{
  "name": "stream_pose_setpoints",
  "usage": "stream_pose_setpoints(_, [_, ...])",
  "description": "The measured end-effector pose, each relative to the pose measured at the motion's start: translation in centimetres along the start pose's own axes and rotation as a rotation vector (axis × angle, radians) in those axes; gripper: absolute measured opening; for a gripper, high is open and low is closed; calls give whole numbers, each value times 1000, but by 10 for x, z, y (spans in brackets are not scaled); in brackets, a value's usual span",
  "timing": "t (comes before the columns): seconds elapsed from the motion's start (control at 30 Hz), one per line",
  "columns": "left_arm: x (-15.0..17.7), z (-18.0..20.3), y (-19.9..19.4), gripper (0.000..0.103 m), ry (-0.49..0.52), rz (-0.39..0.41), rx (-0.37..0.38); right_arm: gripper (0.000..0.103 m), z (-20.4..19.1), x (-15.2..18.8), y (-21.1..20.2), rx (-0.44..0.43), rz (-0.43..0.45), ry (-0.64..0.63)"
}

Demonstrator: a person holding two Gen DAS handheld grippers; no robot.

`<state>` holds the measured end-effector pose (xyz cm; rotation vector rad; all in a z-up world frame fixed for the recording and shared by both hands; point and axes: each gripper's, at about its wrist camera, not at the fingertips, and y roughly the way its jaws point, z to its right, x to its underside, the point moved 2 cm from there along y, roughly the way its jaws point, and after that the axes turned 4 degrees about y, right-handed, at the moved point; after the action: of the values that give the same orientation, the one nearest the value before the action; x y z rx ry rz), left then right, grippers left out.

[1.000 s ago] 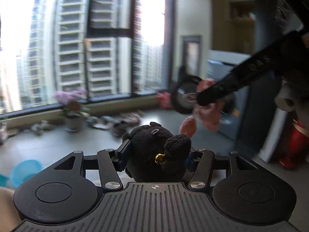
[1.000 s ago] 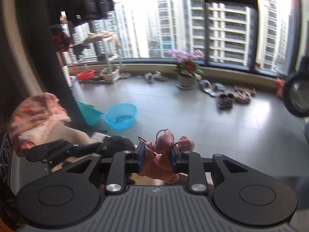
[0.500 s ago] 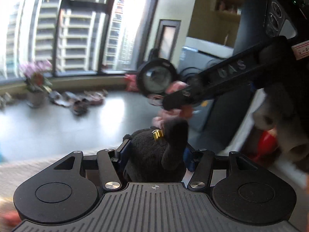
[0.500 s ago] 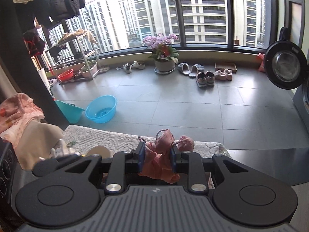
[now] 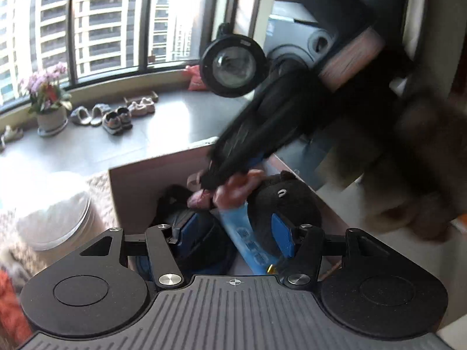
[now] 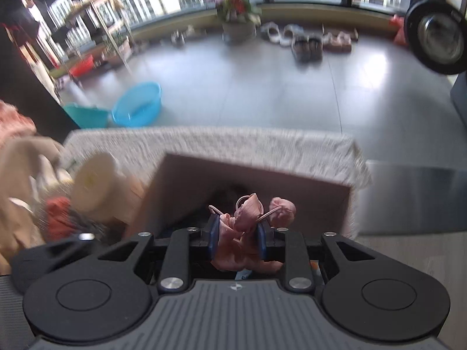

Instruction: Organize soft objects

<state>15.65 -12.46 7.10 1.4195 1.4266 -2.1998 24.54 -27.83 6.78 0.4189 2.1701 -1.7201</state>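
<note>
Both tools hang over the open brown cardboard box (image 6: pixel 251 180): the right tool (image 6: pixel 237 240) grips a pink soft plush toy (image 6: pixel 248 227), while the left tool (image 5: pixel 230 233) stands wide, its black plush toy (image 5: pixel 292 201) lying inside the box, probably for storing.

floor: grey tiles (image 6: pixel 277 93) | windows (image 5: pixel 111 26): tall, sunlit, towers outside | sill: potted flowers (image 5: pixel 48 102) | shoes (image 6: pixel 308 45) by window

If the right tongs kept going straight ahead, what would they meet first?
Probably the box: the right tongs, shut on the pink toy, point into its opening, likely reaching dark items inside, though depth is unclear.
</note>
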Motion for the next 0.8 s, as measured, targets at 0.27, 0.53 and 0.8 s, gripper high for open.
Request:
stream_pose_setpoints(0.27, [16,-26,-62,61,-24,73,-84,50,-13,-6,24,70,-117,-2])
stream_pose_setpoints(0.53, [34,-84,-130,61,-94,214,-205,59,-54,-9,-6,131,-119,-48])
stream_pose_setpoints(0.8, [94,-158,-205,61,-292,352,-480,65,-162,-41,-44,102,11,-172])
